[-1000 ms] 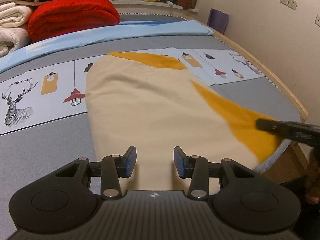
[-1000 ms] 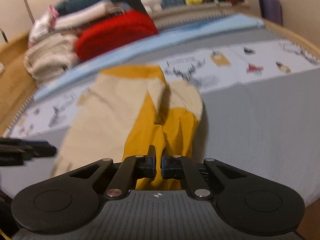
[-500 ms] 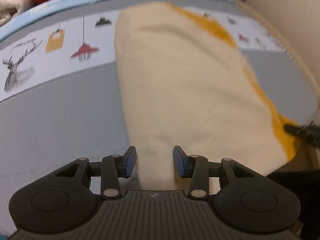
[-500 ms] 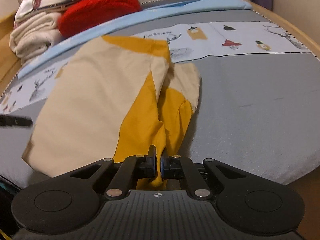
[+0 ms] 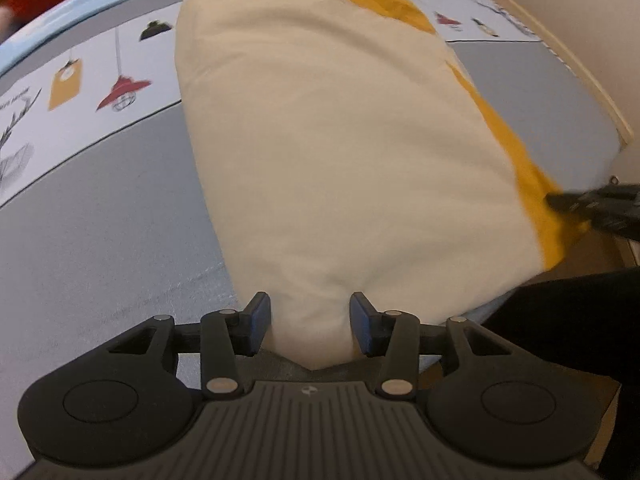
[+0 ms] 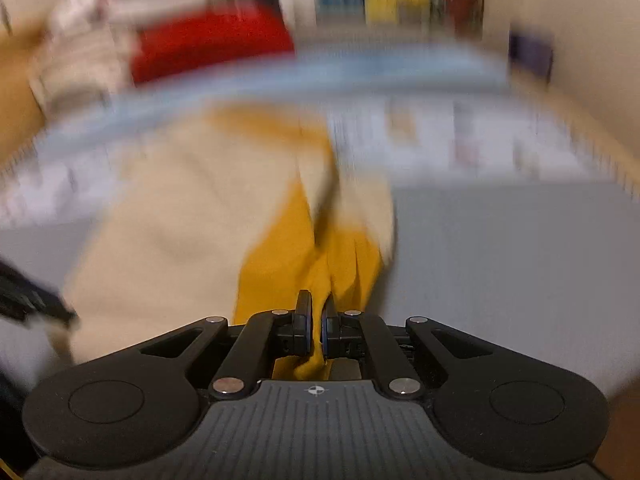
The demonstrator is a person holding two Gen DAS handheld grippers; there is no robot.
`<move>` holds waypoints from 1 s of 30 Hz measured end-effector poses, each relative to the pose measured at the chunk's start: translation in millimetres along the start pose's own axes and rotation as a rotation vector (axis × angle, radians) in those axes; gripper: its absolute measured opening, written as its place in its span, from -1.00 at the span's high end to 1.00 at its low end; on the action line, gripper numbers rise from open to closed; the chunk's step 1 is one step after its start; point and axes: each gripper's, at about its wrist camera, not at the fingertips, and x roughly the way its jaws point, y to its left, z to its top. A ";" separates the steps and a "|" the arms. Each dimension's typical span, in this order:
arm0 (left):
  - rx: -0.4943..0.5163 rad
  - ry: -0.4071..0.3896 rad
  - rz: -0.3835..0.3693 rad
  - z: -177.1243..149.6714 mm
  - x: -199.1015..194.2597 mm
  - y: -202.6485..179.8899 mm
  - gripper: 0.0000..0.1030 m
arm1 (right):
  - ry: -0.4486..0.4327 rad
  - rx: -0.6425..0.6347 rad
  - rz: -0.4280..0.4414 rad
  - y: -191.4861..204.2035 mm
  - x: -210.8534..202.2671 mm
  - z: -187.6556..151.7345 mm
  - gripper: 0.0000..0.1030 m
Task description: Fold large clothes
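Bed with grey, lamp-printed cover [image 5: 100, 216]: it carries the large cream and mustard-yellow cloth garment [image 5: 340, 140], spread flat along it with the near hem reaching the bed's edge. Red folded blanket [image 6: 208, 40]: blurred, at the bed's far end. My left tongs [image 5: 310, 322]: spread wide, a cream corner of the garment lying between the blue pads [image 5: 258, 316], which I see standing clear of the fabric. My right tongs [image 6: 315, 320]: pinched narrow on a bunched mustard-yellow fold at the garment's right edge.
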 end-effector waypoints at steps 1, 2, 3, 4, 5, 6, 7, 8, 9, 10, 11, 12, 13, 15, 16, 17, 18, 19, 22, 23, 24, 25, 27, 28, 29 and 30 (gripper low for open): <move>-0.004 -0.023 -0.010 1.1 -5.9 -0.1 0.05 | 0.041 0.021 -0.013 -2.2 7.3 -2.9 0.93; -0.008 -0.054 -0.022 2.1 -12.7 0.2 0.05 | 0.054 0.023 -0.021 -2.1 10.0 -3.3 0.93; -0.014 -0.081 -0.038 3.0 -18.5 1.6 0.05 | 0.048 0.008 -0.025 -0.2 9.2 -2.1 0.93; -0.027 -0.099 -0.058 3.8 -22.2 4.2 0.05 | 0.037 -0.001 -0.025 1.7 7.4 -0.5 0.91; -0.038 -0.092 -0.060 3.7 -20.1 4.3 0.05 | 0.029 -0.001 -0.022 2.5 5.9 0.5 0.91; -0.048 -0.047 -0.027 2.2 -11.1 6.9 0.02 | 0.030 0.005 -0.026 2.7 5.7 0.9 0.88; -0.047 -0.005 0.008 -0.8 -4.6 2.0 -0.06 | 0.034 0.009 -0.036 2.2 5.1 0.3 0.84; -0.042 0.024 0.028 -4.0 2.6 1.7 -0.10 | 0.031 0.013 -0.047 1.4 4.3 0.2 0.79; -0.021 0.034 0.029 -5.9 4.9 -2.3 -0.12 | 0.018 0.018 -0.061 1.7 2.4 1.9 0.63; -0.002 0.033 0.026 -6.4 3.4 -6.5 -0.12 | -0.008 0.022 -0.076 0.4 -0.7 6.4 0.46; 0.005 0.026 0.026 -5.2 3.0 -6.3 -0.12 | -0.051 0.030 -0.092 -3.3 -6.1 7.8 0.40; 0.000 0.011 0.017 -4.6 -0.6 -6.4 -0.12 | -0.110 0.040 -0.108 -5.0 -14.3 11.1 0.34; -0.018 -0.010 0.002 -3.4 -5.2 -4.4 -0.12 | -0.180 0.053 -0.117 -6.4 -25.5 14.0 0.28; -0.068 -0.057 -0.020 0.3 -14.2 3.2 -0.12 | -0.296 0.084 -0.111 -10.1 -43.3 20.7 0.16; -0.098 -0.090 -0.032 2.9 -21.0 7.3 -0.12 | -0.349 0.106 -0.096 -12.5 -51.1 25.3 0.13; -0.124 -0.120 -0.048 5.1 -27.1 10.4 -0.12 | -0.380 0.123 -0.081 -14.4 -55.9 29.0 0.13; -0.147 -0.140 -0.062 6.6 -32.3 11.6 -0.12 | -0.397 0.137 -0.067 -17.0 -59.2 33.2 0.13; -0.161 -0.141 -0.069 8.1 -32.5 14.0 -0.12 | -0.411 0.153 -0.048 -18.3 -60.0 39.9 0.11; -0.130 -0.031 0.001 14.2 -10.1 8.3 -0.12 | -0.432 0.147 0.010 -18.2 -53.1 62.2 -0.02; -0.117 -0.016 0.015 14.4 -5.6 4.8 -0.12 | -0.439 0.122 0.013 -15.6 -46.7 71.4 -0.06; -0.108 -0.011 0.018 15.1 -4.7 1.4 -0.12 | -0.439 0.101 0.017 -13.0 -37.7 79.5 -0.19; -0.107 -0.014 0.015 17.1 -6.6 -0.5 -0.13 | -0.432 0.089 0.027 -12.0 -28.7 86.5 -0.31; -0.130 -0.026 0.007 17.5 -9.9 0.1 -0.15 | -0.401 0.095 0.041 -11.2 -6.9 97.9 -0.35; -0.147 -0.027 0.002 17.6 -10.4 3.0 -0.16 | -0.367 0.114 0.036 -11.9 6.7 103.6 -0.35; -0.162 -0.023 -0.002 18.2 -10.6 4.9 -0.16 | -0.339 0.137 0.033 -11.0 17.5 108.2 -0.35; -0.169 -0.024 -0.004 20.4 -6.9 6.3 -0.17 | -0.319 0.167 0.037 -11.9 27.3 112.9 -0.35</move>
